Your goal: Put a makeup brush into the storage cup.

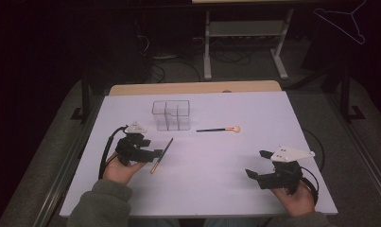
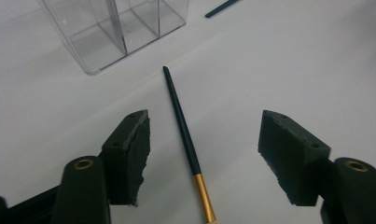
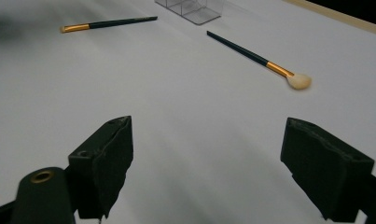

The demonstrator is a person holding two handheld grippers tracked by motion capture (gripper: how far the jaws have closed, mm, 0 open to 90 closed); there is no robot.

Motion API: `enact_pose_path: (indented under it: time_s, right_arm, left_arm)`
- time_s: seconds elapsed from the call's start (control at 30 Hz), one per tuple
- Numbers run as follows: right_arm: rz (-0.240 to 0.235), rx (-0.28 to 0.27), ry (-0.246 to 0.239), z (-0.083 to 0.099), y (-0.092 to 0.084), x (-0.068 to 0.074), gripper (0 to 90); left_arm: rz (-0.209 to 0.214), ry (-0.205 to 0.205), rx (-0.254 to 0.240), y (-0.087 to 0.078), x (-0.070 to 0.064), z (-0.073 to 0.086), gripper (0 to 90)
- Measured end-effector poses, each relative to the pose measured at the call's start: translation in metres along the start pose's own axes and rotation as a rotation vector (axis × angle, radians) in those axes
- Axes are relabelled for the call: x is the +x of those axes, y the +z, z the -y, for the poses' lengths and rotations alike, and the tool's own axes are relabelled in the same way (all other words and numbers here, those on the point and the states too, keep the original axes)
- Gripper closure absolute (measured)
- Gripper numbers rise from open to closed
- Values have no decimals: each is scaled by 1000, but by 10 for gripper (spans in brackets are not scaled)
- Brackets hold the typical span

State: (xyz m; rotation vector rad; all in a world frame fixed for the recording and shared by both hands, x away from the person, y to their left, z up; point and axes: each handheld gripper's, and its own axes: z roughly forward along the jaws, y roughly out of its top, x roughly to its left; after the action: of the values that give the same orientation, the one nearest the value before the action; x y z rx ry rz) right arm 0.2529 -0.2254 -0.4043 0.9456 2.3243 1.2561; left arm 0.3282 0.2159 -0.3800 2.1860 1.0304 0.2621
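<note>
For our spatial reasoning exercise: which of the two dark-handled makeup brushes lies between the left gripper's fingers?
The dark-handled, gold-ferruled brush near the left gripper; the other, with a pale fluffy tip, lies right of the clear plastic organiser.

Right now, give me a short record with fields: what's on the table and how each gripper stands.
surface: white table
container: clear divided box, upright, empty
near brush: lying flat between the left gripper's jaws, untouched
far brush: lying right of the box, pale tip pointing right
left gripper: open around the near brush
right gripper: open, nothing between its jaws
</note>
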Motion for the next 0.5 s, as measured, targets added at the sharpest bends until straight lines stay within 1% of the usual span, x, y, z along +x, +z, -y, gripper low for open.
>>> enact_pose_path:
  time_s: [0.03, 0.07, 0.1, 0.13, 0.17, 0.2, 0.23, 0.27, 0.3, 0.37, 0.43, 0.47, 0.5]
  right_arm:
    - [0, 0, 0, 0, 0, 0, 161]
    - [-4, 9, 4, 0, 0, 0, 161]
    - [-3, 6, 1, 1, 0, 0, 161]
    - [-2, 5, 3, 1, 0, -1, 161]
    - [-2, 5, 3, 1, 0, -1, 161]
    - [0, 3, 11, 1, -1, -1, 161]
    - [0, 2, 9, 1, -2, -2, 161]
    - [1, 0, 11, 1, -2, -2, 161]
    - [1, 0, 11, 1, -2, -2, 161]
    - [-1, -1, 10, 1, -2, -2, 161]
    - [-1, -1, 5, 0, -2, -2, 163]
    - [-1, -1, 4, 0, -2, -2, 165]
    - [-2, -1, 4, 0, -2, -2, 167]
  left_arm:
    - [0, 0, 0, 0, 0, 0, 357]
    - [-3, -9, 10, 2, 0, -2, 360]
    - [-4, -18, 18, 6, 2, -4, 363]
    - [-5, -18, 29, 9, 3, -5, 371]
    - [-5, -18, 29, 9, 3, -5, 378]
    - [-7, -20, 57, 15, 5, -7, 381]
    - [-7, -20, 57, 15, 5, -7, 381]
    - [-9, -29, 88, 22, 6, -8, 386]
    - [-9, -29, 88, 22, 6, -8, 391]
    - [-15, -17, 108, 26, 7, -8, 394]
    - [-20, -36, 123, 32, 7, -8, 410]
    - [-25, -30, 128, 34, 7, -8, 417]
    - [-27, -33, 134, 36, 7, -9, 422]
